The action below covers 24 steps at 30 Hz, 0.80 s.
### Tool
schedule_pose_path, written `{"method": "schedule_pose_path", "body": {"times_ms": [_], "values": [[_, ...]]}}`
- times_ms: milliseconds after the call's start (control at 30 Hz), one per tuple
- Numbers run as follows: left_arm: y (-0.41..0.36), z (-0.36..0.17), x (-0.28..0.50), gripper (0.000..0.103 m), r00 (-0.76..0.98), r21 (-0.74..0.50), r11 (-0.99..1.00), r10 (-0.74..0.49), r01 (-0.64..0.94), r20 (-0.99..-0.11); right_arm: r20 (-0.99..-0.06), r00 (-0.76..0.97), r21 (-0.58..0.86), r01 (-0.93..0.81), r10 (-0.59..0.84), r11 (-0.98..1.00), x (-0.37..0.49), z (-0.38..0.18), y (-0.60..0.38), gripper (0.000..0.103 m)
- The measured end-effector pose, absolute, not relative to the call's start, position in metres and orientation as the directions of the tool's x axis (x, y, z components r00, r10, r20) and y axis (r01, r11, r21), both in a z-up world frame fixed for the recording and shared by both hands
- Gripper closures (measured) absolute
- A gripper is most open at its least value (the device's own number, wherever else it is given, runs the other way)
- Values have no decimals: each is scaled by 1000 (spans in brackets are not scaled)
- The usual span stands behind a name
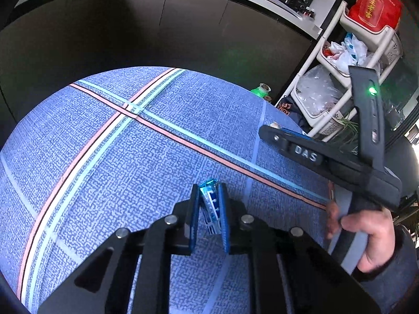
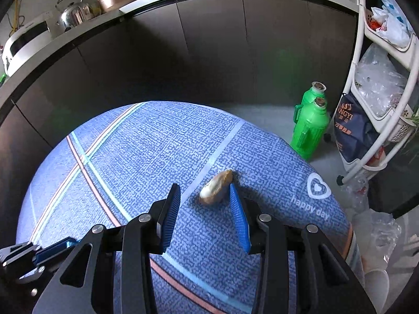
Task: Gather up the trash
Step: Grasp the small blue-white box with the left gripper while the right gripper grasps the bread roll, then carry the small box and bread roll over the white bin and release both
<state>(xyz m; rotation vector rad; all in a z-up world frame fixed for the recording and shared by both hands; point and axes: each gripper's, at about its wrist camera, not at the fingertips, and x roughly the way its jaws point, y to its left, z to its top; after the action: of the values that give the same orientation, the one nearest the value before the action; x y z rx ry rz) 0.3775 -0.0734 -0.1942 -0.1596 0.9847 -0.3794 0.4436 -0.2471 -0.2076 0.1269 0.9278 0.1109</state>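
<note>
The left gripper [image 1: 209, 206] is clamped on a small blue-and-white foil wrapper [image 1: 210, 209], held just above the blue cloth-covered surface [image 1: 104, 157]. It looks light, thin and crushable, probably slick on its foil face, so a pinch across its flat sides, as here, suits it.

The right gripper [image 2: 207, 214] stands with its jaws apart, no pad pressing anything. A pale, brown-tipped scrap [image 2: 216, 187], perhaps a shell or a crust, lies on the surface at the far right, just beside the right pad [image 2: 239, 222] and not centred between the 2 pads. It seems light, rigid and likely brittle; a gentle hold across its narrow middle would fit.

The surface curves off close behind and to the right of the scrap, above 2 green flasks [image 2: 310, 128] on the floor. Left and near, the cloth offers open room.
</note>
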Motion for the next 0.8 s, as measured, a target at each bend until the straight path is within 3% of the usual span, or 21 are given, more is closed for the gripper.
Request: {"method": "schedule_pose_path", "body": {"times_ms": [67, 300, 567, 800], "values": [[-73, -196, 376, 86, 486, -296, 923, -382, 247, -786, -792, 594, 139, -46, 139, 989, 444, -208, -246, 87], [-71, -204, 373, 81, 464, -297, 923, -380, 244, -800, -782, 603, 120, -97, 155, 988, 423, -202, -241, 88], [-84, -199, 366, 91, 466, -249, 925, -361, 286, -808, -735, 648, 162, -117, 200, 980, 365, -176, -248, 88], [-86, -169, 332, 93, 490, -264, 917, -385, 299, -782, -713, 666, 202, -104, 219, 974, 302, -155, -261, 88]]}}
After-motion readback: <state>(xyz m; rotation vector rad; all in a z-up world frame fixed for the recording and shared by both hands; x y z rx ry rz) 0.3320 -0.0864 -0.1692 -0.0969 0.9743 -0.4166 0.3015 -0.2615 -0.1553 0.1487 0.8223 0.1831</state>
